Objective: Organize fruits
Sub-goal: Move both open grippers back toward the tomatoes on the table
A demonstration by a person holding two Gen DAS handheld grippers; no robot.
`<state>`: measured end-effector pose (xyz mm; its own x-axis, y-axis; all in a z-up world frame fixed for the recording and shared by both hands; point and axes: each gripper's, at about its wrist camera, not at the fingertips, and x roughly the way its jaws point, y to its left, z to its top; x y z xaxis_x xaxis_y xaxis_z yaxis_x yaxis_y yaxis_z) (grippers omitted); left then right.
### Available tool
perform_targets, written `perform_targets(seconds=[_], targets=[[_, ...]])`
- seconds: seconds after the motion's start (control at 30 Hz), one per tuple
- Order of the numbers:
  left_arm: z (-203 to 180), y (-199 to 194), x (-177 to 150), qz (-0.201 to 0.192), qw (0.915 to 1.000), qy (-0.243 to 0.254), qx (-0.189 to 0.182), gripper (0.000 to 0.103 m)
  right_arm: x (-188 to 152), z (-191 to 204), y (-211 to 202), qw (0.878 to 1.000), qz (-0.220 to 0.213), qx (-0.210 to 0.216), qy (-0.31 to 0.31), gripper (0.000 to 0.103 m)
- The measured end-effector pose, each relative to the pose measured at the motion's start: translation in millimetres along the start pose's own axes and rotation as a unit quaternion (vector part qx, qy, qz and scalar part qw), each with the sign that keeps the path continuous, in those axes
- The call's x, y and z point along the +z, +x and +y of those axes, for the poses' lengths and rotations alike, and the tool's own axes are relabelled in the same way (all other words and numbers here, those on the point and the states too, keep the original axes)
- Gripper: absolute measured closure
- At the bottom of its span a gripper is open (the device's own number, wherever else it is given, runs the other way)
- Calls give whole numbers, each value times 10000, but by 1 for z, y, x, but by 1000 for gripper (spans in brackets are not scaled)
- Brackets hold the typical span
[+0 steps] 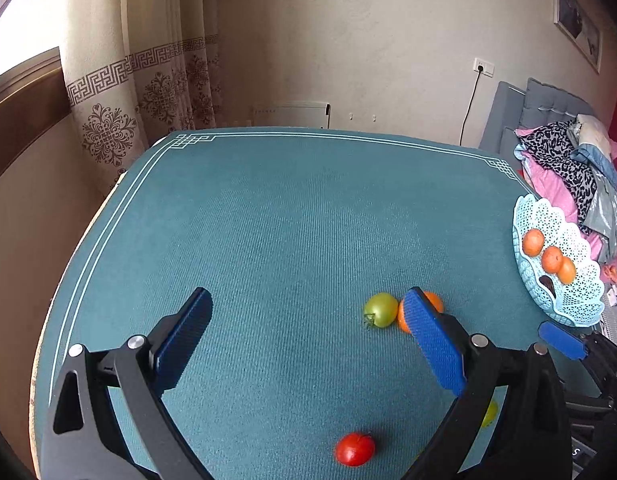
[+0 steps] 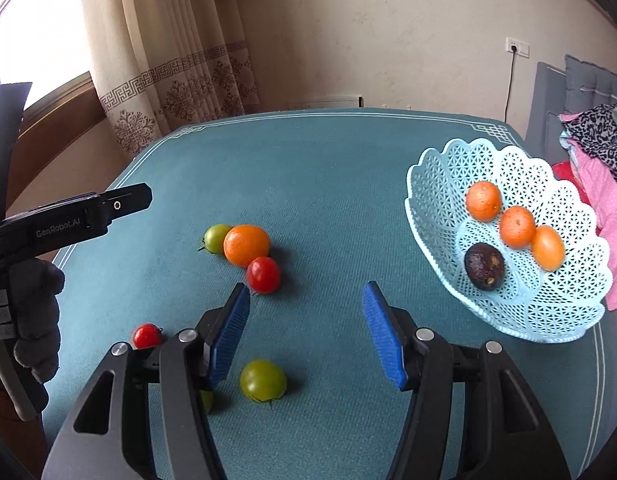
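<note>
Both tongs were wide open and held nothing. The left tongs [image 1: 308, 336] hung over the middle of the desk [image 1: 292, 208], its blue pads [image 1: 432, 340] far apart. The right tongs [image 2: 306, 336] hung over the near part of the desk, also spread wide.

A pale blue basket [image 2: 440, 184] sat by the right edge of the desk. Inside it lay three oranges [image 2: 517, 227] close together in a row and one dark fruit [image 2: 484, 266] just beside them.

The other fruits were loose on the desk. Near the middle, a green tomato [image 2: 215, 239] touched a big orange [image 2: 246, 245], and a red tomato [image 2: 263, 275] touched the orange on its near side. This red one lay just past the tip of the right tongs' left finger. A second green tomato [image 2: 263, 380] lay toward the near edge, below the gap between the right tongs' fingers. A small red tomato [image 2: 146, 336] lay to the left of it, partly hidden behind the tongs. One more greenish fruit [image 2: 207, 400] peeked out from under the left finger, too hidden to tell what it was.

A gloved hand [image 2: 36, 320] held the left tool at the left edge of the right wrist view.
</note>
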<state>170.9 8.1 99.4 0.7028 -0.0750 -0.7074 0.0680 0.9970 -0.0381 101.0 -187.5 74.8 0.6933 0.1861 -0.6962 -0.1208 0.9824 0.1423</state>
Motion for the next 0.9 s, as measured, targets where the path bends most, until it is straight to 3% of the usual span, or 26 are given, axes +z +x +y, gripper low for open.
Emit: perform_targets(seconds=[0.37,0.67,0.9], targets=[[21,17,-9,181,9997,-171,9,5,7,29,43,9986,329,205,-357,57],[23,26,-13,273,9994,-189,22,5,12,27,75,9967,677,368,-253,64],[24,35,-11,341,9993,-142,47,5,13,27,82,9962,691,460,-261,72]])
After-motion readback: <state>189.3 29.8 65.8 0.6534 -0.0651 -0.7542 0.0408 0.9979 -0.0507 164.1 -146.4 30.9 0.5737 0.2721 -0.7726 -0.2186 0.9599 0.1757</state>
